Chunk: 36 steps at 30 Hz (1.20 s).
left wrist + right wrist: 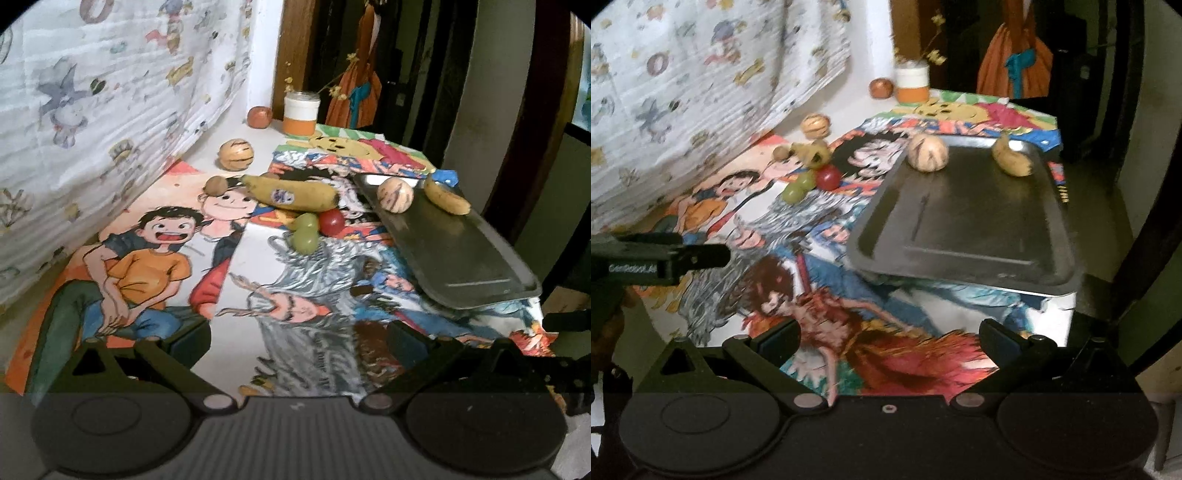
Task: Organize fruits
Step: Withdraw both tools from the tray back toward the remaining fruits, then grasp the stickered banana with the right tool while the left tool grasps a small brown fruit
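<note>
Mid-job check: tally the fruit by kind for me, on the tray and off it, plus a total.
Bananas: 2, one on the cloth, one on the tray
Striped melons: 2
Green grapes: 2
Red fruit: 1
Orange-red fruit: 1
Small brown fruit: 1
Total: 9

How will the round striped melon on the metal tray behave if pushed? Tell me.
The round striped melon will probably roll freely: it looks nearly spherical and sits on the smooth grey metal tray. The tray's raised rim would likely stop it. Its skin looks firm, so a claw squeeze should not dent it.
</note>
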Available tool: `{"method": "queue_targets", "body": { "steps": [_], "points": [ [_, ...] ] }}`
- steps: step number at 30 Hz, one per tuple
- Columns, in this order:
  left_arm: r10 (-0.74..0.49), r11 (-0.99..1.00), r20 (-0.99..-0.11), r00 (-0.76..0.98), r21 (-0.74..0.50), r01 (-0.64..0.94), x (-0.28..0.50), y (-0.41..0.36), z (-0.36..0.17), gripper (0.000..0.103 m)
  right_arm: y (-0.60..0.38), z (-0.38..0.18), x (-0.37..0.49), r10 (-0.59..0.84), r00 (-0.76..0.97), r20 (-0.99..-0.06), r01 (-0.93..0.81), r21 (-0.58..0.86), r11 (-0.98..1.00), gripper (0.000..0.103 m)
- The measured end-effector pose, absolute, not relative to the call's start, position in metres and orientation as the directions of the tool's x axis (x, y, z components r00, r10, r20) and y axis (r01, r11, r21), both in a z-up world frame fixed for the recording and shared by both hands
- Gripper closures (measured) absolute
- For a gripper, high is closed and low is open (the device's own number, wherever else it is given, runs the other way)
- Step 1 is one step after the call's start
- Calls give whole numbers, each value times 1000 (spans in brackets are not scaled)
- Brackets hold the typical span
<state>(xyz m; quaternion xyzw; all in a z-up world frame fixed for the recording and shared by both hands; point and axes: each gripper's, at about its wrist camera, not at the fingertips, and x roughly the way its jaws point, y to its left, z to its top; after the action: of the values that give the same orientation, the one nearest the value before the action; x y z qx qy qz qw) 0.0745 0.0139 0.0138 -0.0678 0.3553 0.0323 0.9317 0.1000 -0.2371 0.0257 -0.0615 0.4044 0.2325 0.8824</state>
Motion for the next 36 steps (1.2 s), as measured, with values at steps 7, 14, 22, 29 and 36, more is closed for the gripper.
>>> {"method": "queue_targets", "body": {
  "steps": [7, 14, 22, 29, 36],
  "points": [
    [43, 982, -678, 734, -106, -156, 73, 41, 10, 0, -211, 33, 104, 392, 508, -767, -527, 83, 846, 1],
    [52, 976, -673, 737, -122, -181, 81, 68, 9, 0, -186, 48, 125, 388, 520, -761, -575, 24, 818, 1],
    [70, 977, -647, 759, -110, -184, 104, 89, 14, 0, -163, 79, 168, 389, 583, -713, -587, -40, 808, 1],
    [133, 977, -612, 780, -53, -208, 143, 102, 24, 0, -138, 105, 222, 451, 615, -646, -620, -44, 783, 1],
    [156, 986, -600, 785, 47, -160, 184, 106, 18, 0, -118, 92, 278, 547, 505, -667, -702, 52, 711, 7]
  ]
}}
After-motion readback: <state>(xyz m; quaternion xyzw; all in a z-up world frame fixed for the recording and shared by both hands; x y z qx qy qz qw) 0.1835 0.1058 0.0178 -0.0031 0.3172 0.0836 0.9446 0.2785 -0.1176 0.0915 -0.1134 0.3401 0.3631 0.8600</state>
